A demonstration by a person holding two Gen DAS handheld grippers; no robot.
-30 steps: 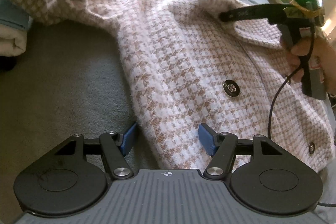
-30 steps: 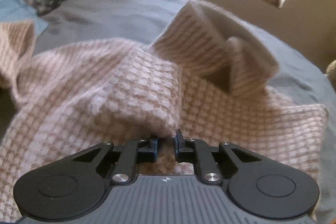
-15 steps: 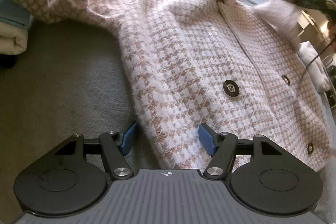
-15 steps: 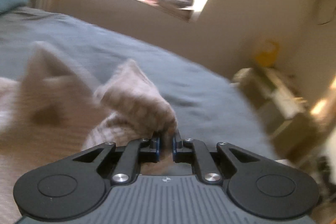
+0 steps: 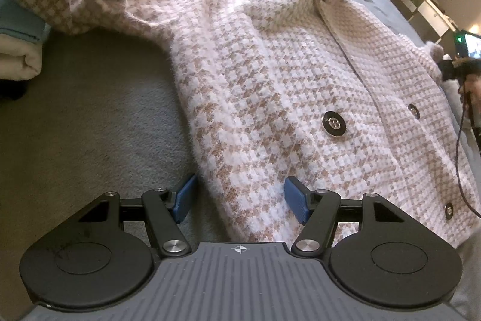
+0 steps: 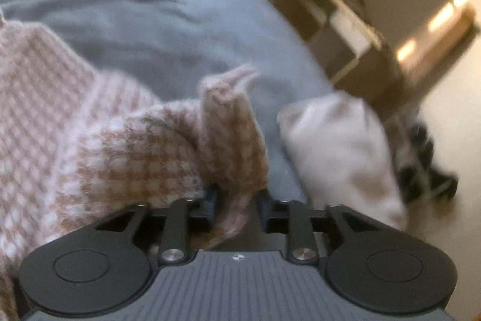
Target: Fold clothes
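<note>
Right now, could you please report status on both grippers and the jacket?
Left gripper open, straddling jacket hem. Right gripper open, sleeve cuff loose between its fingers. White bundle beside the cuff.

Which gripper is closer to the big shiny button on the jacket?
Left. The left gripper sits open around the jacket's hem, just below the button. The right gripper is off at the jacket's far right edge, beyond the smaller buttons.

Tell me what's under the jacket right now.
The jacket lies on a grey-blue bedspread, which shows beyond its collar. At the near left the grey surface looks coarser. Whatever sits directly beneath the jacket's body is covered.
</note>
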